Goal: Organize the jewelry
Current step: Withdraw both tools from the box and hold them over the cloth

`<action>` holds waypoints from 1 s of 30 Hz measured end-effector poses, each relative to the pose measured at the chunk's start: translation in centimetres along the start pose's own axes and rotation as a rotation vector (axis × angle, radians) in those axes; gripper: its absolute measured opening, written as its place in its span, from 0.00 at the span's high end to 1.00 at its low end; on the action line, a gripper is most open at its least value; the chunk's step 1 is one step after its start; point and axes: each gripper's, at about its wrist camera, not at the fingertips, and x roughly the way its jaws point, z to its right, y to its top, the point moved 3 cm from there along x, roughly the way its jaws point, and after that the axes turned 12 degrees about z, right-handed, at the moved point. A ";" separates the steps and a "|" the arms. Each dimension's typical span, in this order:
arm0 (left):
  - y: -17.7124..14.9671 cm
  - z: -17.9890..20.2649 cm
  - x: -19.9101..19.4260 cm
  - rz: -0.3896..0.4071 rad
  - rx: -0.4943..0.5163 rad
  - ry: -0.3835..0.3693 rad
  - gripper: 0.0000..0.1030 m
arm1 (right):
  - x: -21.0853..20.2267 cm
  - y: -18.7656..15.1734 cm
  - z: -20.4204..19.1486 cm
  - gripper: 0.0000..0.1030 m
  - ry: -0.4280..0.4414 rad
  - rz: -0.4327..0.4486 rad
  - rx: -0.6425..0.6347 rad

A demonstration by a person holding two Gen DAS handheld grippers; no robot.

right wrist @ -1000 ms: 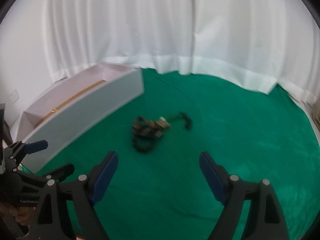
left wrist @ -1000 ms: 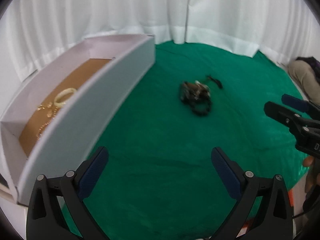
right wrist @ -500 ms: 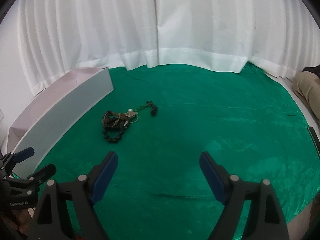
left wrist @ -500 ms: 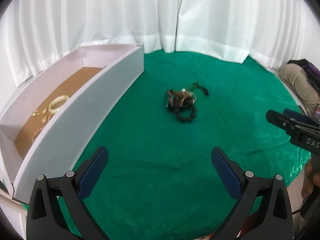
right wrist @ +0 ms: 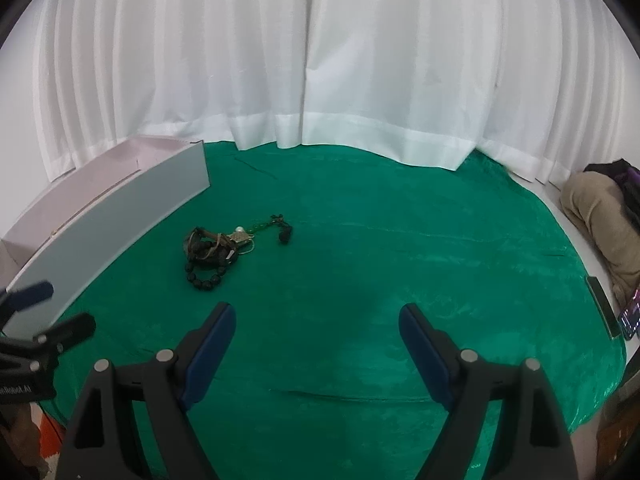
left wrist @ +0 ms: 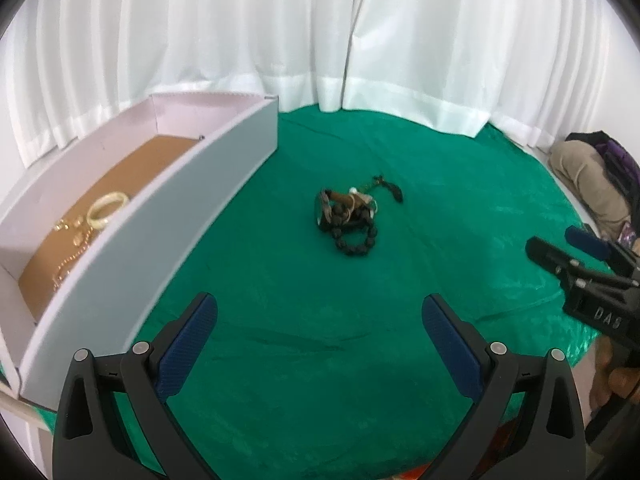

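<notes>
Green cloth (left wrist: pixel 320 360), white box (left wrist: pixel 160 240)

**White Curtains Behind a Green-Covered Surface**

The whole back of the scene is closed off by white curtains (right wrist: pixel 320 80), hung in vertical folds, with a hemmed lower edge that meets the surface. A seam where two panels overlap is seen near the middle. The work surface is covered by a green cloth (right wrist: pixel 360 260) with a slight sheen, and shallow creases are seen across it. At the far right, just beyond the cloth's edge, a heap of beige and dark fabric (right wrist: pixel 600 216) is seen. The scene is lit evenly and softly, and only faint shadows are cast on the cloth.
</notes>
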 end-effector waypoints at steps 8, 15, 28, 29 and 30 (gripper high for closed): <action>0.4 -0.1 -0.2 0.017 0.040 0.040 0.01 | 0.4 -0.1 -0.7 0.17 0.088 -0.013 0.038; 0.4 -0.8 -0.2 0.017 0.018 0.043 0.01 | 0.7 -0.2 -1.0 0.17 0.103 -0.032 0.038; 0.4 -1.4 0.7 -0.004 -0.002 0.053 0.01 | 0.8 -0.2 -1.9 0.17 0.064 -0.050 -0.045; 0.4 -1.4 0.8 -0.007 -0.002 0.052 0.01 | 0.8 -0.1 -1.8 0.17 0.064 -0.048 -0.047; 0.4 -1.4 0.9 -0.009 -0.003 0.050 0.01 | 0.8 -0.1 -1.8 0.17 0.064 -0.046 -0.048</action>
